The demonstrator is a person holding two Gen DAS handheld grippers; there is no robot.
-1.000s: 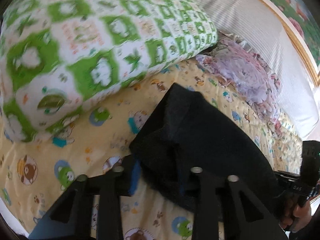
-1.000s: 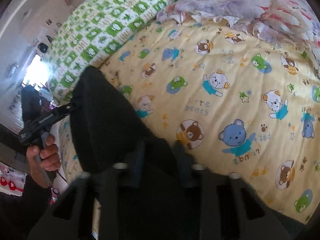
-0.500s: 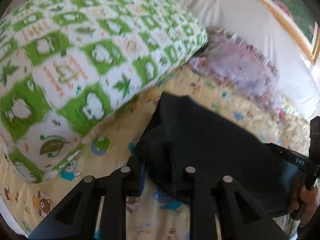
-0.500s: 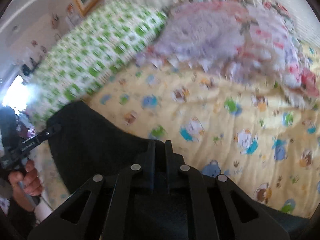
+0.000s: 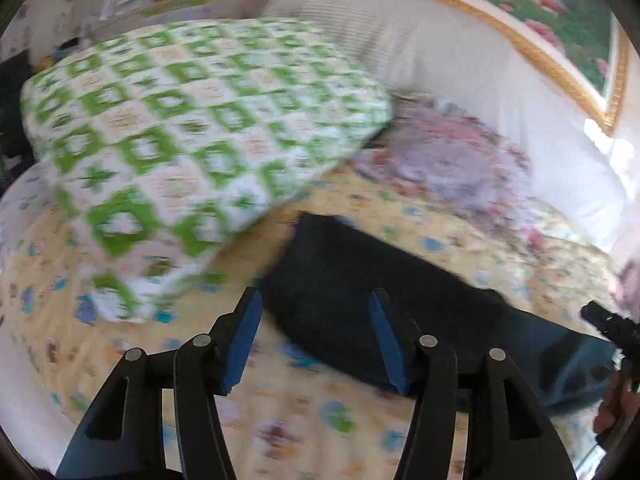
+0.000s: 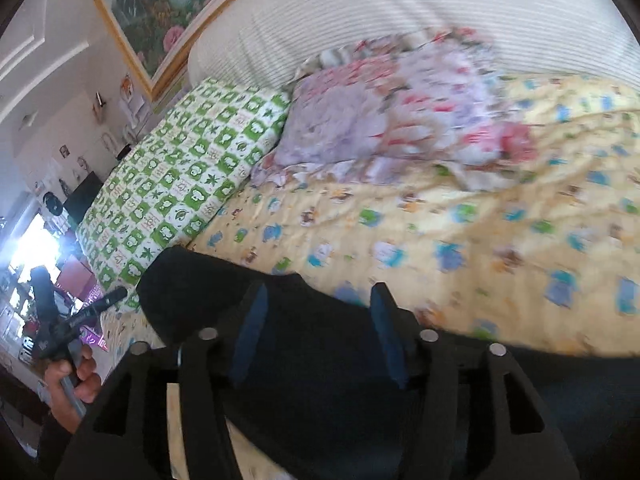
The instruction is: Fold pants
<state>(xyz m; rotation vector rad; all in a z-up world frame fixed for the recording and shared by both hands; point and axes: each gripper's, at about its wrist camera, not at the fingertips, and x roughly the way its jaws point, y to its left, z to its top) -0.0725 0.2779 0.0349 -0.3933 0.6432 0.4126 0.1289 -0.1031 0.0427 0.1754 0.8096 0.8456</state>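
Left gripper point(image 5: 314, 334): its fingers are standing wide apart, blue pads point(image 5: 244, 338) facing each other, nothing pinched between them.
Left contact: the near edge of the dark pants point(image 5: 360, 280) is lying in the gap between the pads; whether the right-hand pad is touching the cloth is too blurred to tell.
Right gripper point(image 6: 316, 328): it is also spread wide, blue pads point(image 6: 250, 330) well apart, gripping nothing.
Right contact: it is hovering right over the pants point(image 6: 304, 380), the dark fabric filling the space between and under the fingers; touching or just above, I cannot tell.
Pants: they are lying as a folded dark bundle on the yellow bear-print sheet point(image 6: 500, 240), at the near edge of the bed, just beside the green-and-white checked pillow point(image 5: 180, 140).
Beyond: a rumpled floral blanket point(image 6: 400, 120) is sitting against the white headboard point(image 6: 400, 8), well apart from the pants.
Wall: a gold-framed painting point(image 5: 520, 8) is hanging above the headboard.
Picture quality: both views are smearing with motion blur.
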